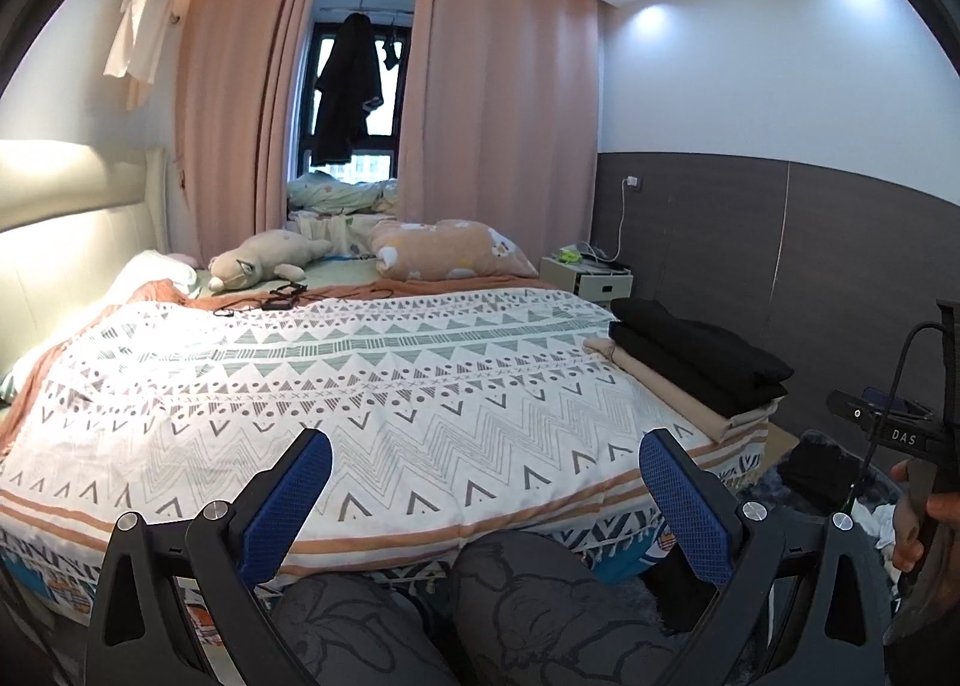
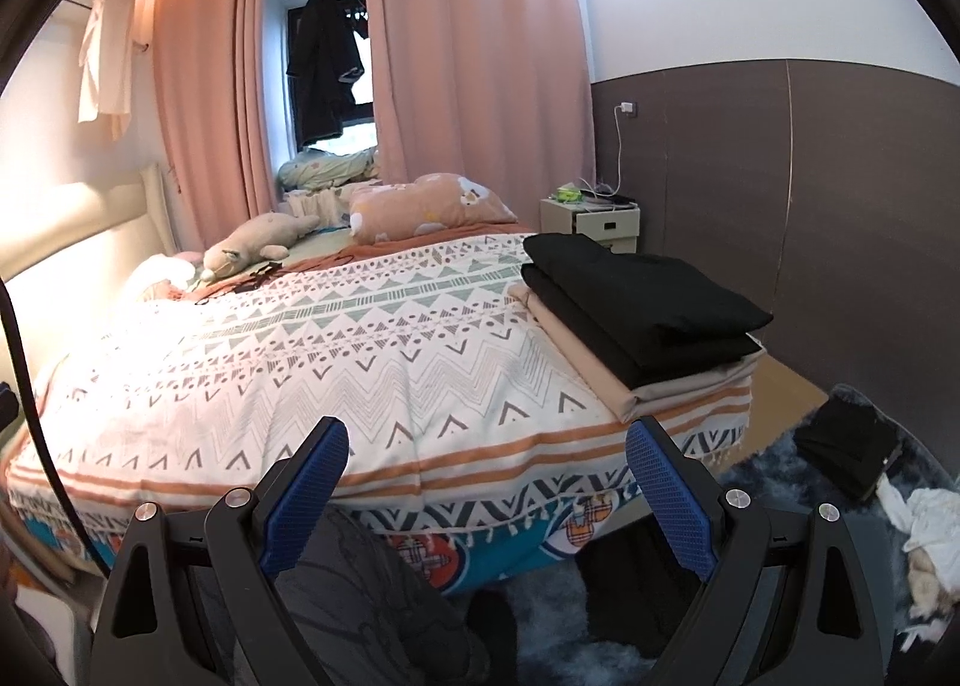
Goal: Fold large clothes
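Facing: a bed (image 1: 372, 386) under a white bedspread (image 2: 312, 374) with grey zigzag and triangle bands and orange stripes near the foot.
Left gripper (image 1: 486, 482): fingers spread wide, nothing held; blue cross-hatched pads (image 1: 288, 506) on black arms, above the bed's foot edge.
Right gripper (image 2: 487, 476): fingers likewise wide apart and empty; same blue pads (image 2: 672, 500).
Folded clothes (image 2: 642, 296): a stack at the bed's right foot corner; two black folded pieces on top of a beige piece (image 2: 600, 374), edges squared, cloth smooth and matt.
Nightstand (image 2: 591, 221): pale box shape beside the bed's far right; its top holds something yellow-green and a cable running to a wall socket; items too small to name.
Floor heap (image 2: 852, 446): dark and white cloth on a shaggy blue-grey rug (image 2: 600, 656), at right; cut off by the frame edge, kinds unclear.
Bed head: a plush animal (image 1: 264, 260), a peach pillow (image 1: 450, 248), dark tangled cords, unclear.
Window: pink curtains (image 1: 498, 134); a dark coat (image 1: 348, 92) hanging between them.
Person: legs in grey printed trousers (image 1: 528, 602) at the bed's foot; a hand (image 1: 918, 512) at the right edge, partly cut off.
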Action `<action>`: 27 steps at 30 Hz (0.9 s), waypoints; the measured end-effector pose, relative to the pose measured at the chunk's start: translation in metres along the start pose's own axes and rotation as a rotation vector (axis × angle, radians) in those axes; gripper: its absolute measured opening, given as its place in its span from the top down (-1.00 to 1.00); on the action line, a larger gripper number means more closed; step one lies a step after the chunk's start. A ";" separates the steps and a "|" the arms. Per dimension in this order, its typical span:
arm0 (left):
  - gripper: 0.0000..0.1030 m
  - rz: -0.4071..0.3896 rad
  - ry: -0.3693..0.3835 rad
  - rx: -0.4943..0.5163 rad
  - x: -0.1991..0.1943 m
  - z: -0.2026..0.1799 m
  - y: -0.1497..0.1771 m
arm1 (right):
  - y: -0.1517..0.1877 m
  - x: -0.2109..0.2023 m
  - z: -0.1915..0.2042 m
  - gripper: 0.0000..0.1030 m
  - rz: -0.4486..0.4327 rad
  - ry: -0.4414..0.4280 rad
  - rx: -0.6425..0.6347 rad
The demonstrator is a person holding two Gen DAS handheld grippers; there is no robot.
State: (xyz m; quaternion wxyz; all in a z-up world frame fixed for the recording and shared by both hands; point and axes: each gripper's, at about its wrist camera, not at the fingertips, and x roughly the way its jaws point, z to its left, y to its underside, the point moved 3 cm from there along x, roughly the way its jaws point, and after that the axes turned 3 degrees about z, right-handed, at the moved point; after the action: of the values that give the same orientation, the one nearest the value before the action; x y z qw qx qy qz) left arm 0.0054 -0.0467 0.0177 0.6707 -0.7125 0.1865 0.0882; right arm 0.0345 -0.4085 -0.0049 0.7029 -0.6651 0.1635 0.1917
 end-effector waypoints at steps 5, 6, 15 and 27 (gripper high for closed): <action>-0.99 -0.001 0.022 -0.015 -0.004 0.003 -0.002 | 0.002 0.003 0.000 -0.83 0.014 -0.012 0.010; -0.99 0.000 0.022 -0.017 -0.005 0.004 -0.002 | 0.003 0.002 0.000 -0.83 0.015 -0.011 0.014; -0.99 -0.006 0.025 -0.024 -0.011 0.004 -0.001 | 0.002 0.004 -0.001 -0.83 0.018 -0.017 0.034; -0.99 -0.002 0.025 -0.019 -0.010 0.001 -0.002 | 0.003 0.005 -0.002 -0.83 0.026 -0.020 0.046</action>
State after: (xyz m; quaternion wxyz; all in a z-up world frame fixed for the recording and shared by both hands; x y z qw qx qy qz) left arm -0.0031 -0.0445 0.0235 0.6615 -0.7201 0.1935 0.0803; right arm 0.0380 -0.4101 -0.0100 0.7170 -0.6448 0.1694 0.2034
